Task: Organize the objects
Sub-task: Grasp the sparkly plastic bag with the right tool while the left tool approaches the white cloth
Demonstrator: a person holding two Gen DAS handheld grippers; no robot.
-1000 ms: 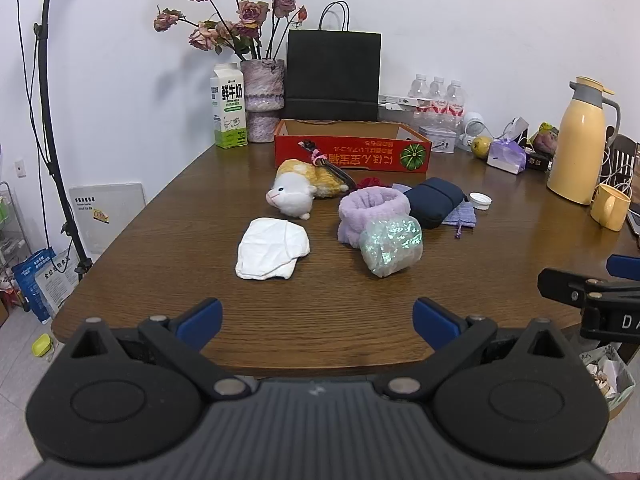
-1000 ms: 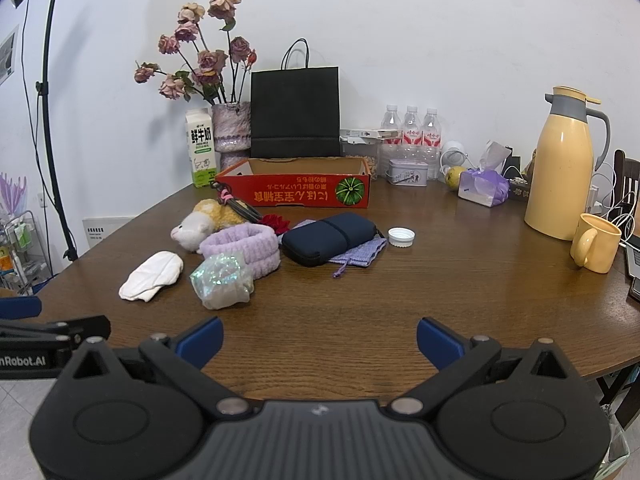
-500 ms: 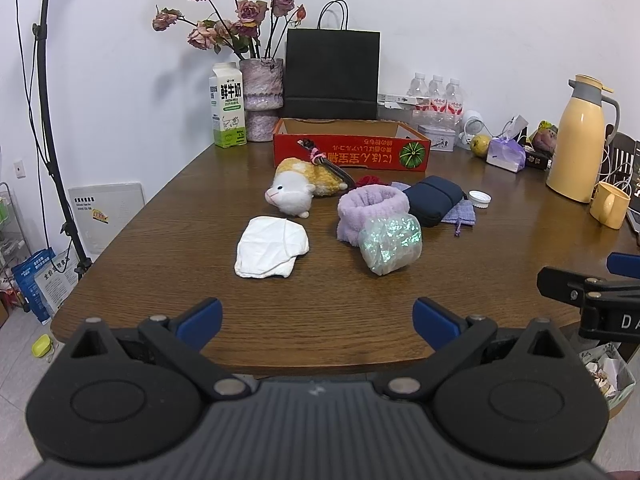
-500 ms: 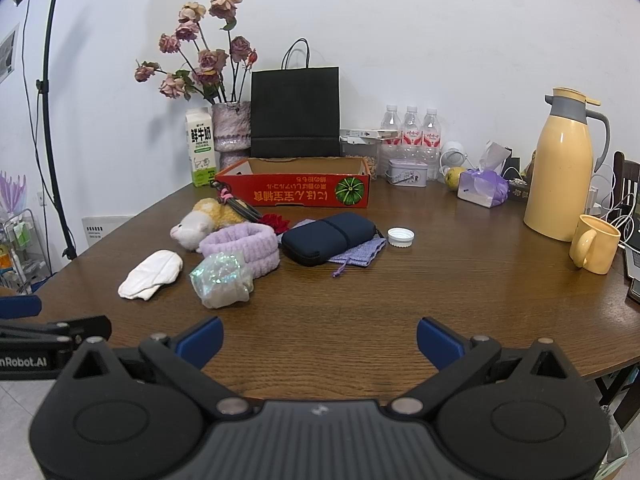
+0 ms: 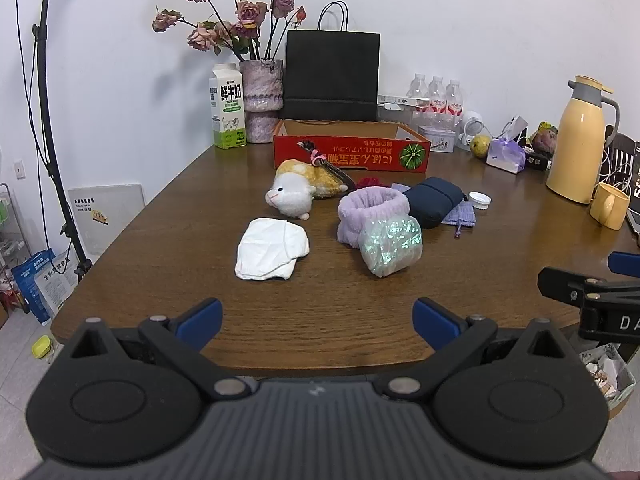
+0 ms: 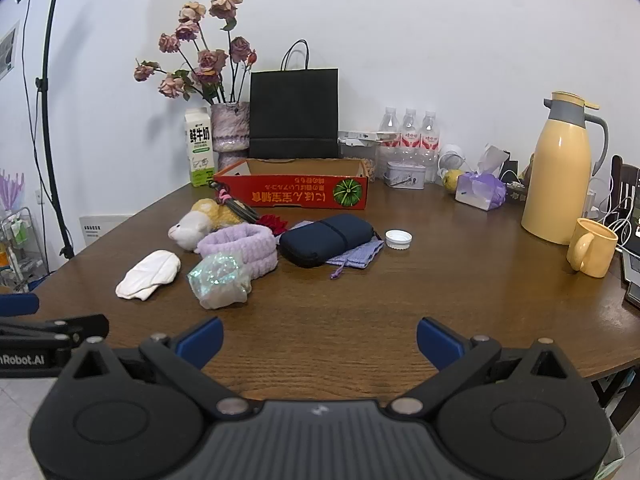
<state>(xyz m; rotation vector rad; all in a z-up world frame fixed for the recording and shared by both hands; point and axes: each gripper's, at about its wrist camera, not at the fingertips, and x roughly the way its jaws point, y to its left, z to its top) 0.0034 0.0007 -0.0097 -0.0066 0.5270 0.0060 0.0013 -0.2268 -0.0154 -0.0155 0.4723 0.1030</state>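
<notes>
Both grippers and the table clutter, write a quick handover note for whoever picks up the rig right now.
Left gripper: open, empty, held back at the near table edge.
Right gripper: open, empty, also at the near edge.
Loose on the wooden table: white cloth, plush toy, purple headband, iridescent pouch resting against the headband, navy case lying on a lilac drawstring bag, white cap.
Red cardboard box sits behind them; nothing shows above its rim.
Done: seemingly nothing, all items still out.
Left: likely gather the loose items, probably into the box.
</notes>
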